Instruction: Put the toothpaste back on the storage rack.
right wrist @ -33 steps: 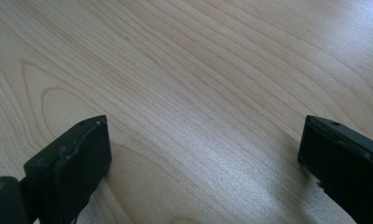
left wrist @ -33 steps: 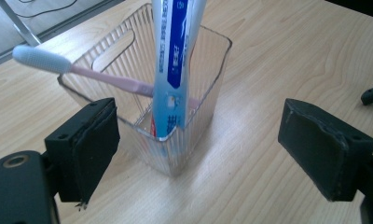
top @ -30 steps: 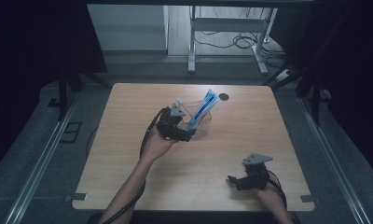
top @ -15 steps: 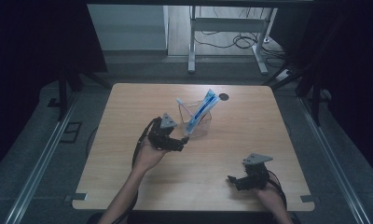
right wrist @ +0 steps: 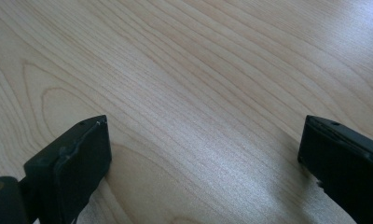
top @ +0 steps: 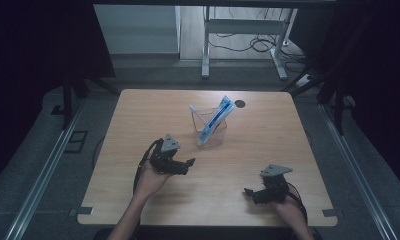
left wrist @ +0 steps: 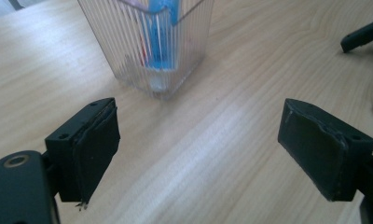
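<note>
A clear ribbed plastic cup (top: 211, 131) stands upright near the middle of the wooden table (top: 268, 130). A blue-and-white toothpaste tube (top: 218, 117) and a white toothbrush (top: 195, 112) lean inside it. My left gripper (top: 187, 166) rests low, left of and nearer than the cup, open and holding nothing. In the left gripper view the cup (left wrist: 149, 42) stands beyond the open gripper (left wrist: 201, 163). My right gripper (top: 251, 193) lies near the front right edge, open over bare wood (right wrist: 203, 93).
A small dark round hole (top: 240, 104) sits in the tabletop behind the cup. Metal desk legs (top: 205, 45) and cables lie on the floor beyond the far edge. The other gripper's jaw tip (left wrist: 362, 36) shows at the upper right of the left gripper view.
My left gripper has drawn back from the cup toward the person and to the left, leaving the tube and toothbrush in the cup. The right gripper has stayed put.
</note>
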`<state>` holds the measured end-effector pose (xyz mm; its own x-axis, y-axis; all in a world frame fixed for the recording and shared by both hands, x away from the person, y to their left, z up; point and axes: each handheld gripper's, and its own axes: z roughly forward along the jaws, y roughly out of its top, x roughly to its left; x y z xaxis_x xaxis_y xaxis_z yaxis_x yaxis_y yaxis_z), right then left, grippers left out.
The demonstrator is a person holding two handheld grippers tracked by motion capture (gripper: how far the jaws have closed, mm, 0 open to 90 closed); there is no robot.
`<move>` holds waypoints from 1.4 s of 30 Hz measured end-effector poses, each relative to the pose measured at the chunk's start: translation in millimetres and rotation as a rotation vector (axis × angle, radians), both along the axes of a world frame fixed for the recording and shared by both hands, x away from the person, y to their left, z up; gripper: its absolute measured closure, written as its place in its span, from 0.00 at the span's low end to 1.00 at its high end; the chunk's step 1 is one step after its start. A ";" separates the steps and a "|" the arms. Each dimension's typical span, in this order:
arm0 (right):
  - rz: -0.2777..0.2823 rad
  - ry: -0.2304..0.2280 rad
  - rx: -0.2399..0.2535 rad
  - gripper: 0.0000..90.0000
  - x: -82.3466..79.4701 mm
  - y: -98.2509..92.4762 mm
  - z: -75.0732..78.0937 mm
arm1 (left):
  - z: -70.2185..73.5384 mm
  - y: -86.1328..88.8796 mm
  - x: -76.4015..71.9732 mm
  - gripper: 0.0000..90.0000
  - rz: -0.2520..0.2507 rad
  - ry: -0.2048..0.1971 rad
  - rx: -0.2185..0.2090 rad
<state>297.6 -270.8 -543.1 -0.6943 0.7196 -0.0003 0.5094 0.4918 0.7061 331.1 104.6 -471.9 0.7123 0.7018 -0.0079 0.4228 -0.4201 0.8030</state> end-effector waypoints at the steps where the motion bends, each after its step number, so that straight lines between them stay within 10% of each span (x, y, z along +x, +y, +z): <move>1: -0.001 -0.001 0.000 0.02 0.0 0.0 0.0 | -1.9 1.6 -1.7 0.15 0.001 0.003 -0.004; 17: 0.001 0.000 0.000 0.02 0.0 0.0 0.0 | -34.7 24.0 -25.3 0.15 0.037 0.059 -0.047; 42: -0.002 -0.001 0.001 0.02 0.0 0.2 -0.1 | -71.1 27.1 -56.7 0.15 0.071 0.113 0.091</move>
<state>297.5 -270.6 -543.2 -0.6932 0.7207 0.0000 0.5094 0.4900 0.7074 274.4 131.7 -543.0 0.6594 0.7515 -0.0195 0.5396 -0.4551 0.7083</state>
